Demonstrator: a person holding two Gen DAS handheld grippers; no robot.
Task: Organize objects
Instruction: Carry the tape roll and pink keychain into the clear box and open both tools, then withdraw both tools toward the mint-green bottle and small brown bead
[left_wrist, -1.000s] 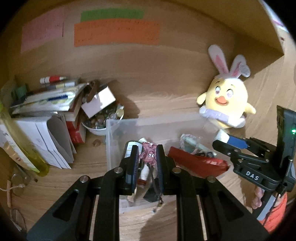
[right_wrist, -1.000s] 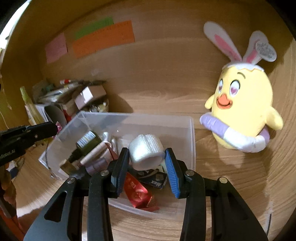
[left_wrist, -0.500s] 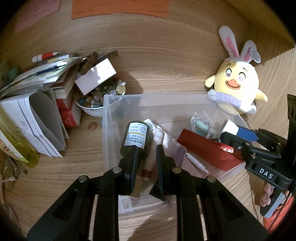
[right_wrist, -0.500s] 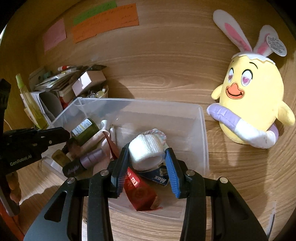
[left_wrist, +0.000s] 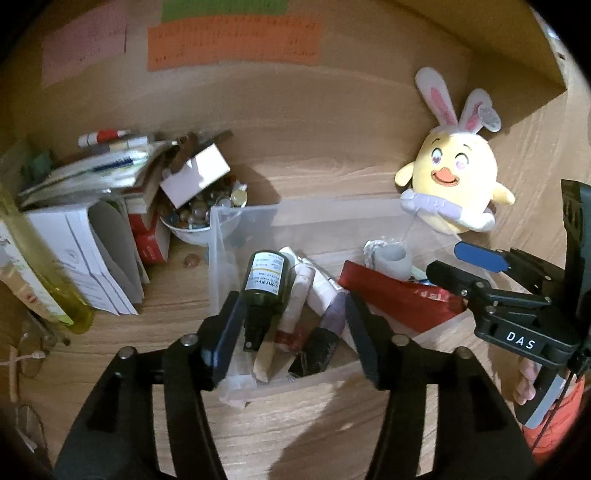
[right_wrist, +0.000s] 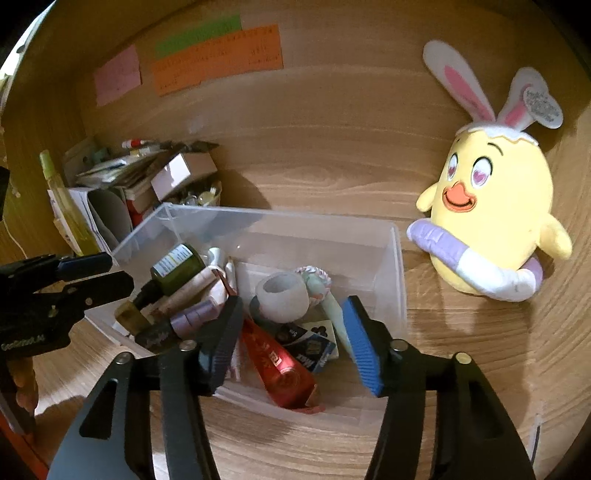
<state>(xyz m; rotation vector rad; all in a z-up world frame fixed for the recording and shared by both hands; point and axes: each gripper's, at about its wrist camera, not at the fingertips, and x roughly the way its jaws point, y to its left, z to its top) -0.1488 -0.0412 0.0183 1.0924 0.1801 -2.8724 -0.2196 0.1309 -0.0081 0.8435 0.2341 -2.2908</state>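
A clear plastic bin (left_wrist: 332, 218) (right_wrist: 397, 280) sits on the wooden desk. It holds a dark green bottle (left_wrist: 264, 282) (right_wrist: 177, 267), a red packet (left_wrist: 399, 299) (right_wrist: 277, 365), tubes and a white tape roll (right_wrist: 282, 297) (left_wrist: 391, 258). My left gripper (left_wrist: 291, 332) is open and empty over the bin's near left part. My right gripper (right_wrist: 295, 332) is open and empty just above the tape roll, which lies in the bin. Each gripper also shows in the other's view, the right one (left_wrist: 458, 269) and the left one (right_wrist: 96, 269).
A yellow chick plush with bunny ears (left_wrist: 452, 192) (right_wrist: 495, 229) leans on the wall right of the bin. Left of it are a bowl of small items (left_wrist: 199, 218), stacked boxes and papers (left_wrist: 92, 206) and a yellow-green bottle (left_wrist: 40, 266). Sticky notes (left_wrist: 232, 40) hang on the wall.
My right gripper opened and let the tape roll go into the bin. My left gripper opened too; the small pink item it held is no longer between its fingers.
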